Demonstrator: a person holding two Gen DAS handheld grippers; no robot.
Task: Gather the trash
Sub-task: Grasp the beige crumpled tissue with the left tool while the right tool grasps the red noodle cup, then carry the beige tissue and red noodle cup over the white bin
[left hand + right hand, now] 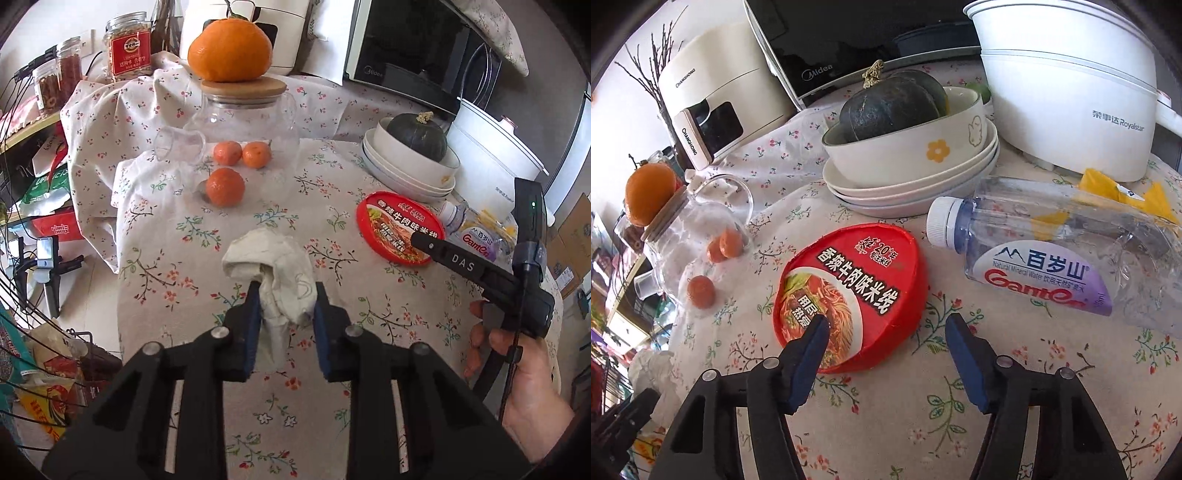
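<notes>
Left gripper (284, 291): its jaws stand around the crumpled tissue (275, 273) with a visible gap on the right side; whether they pinch it cannot be told.
Crumpled tissue: lies on the floral tablecloth (295, 406), its lower part between the left gripper's blue pads (253, 332), its bulk just ahead of the fingertips.
Right gripper (886, 325): jaws spread wide, holding nothing.
Red noodle-cup lid (849, 295): flat on the cloth just ahead of the right gripper; the left fingertip overlaps its near edge, the right fingertip stands beside it over bare cloth.
Water bottle (1052, 258): lying on its side ahead and to the right of the right gripper, cap pointing left, near the lid but apart from it.
Stacked bowls (923, 162): farther ahead of the right gripper, beyond lid and bottle, a dark green squash (886, 107) in the top one.
Small oranges (225, 186): three, well ahead of the left gripper, beside a glass jar (243, 118).
</notes>
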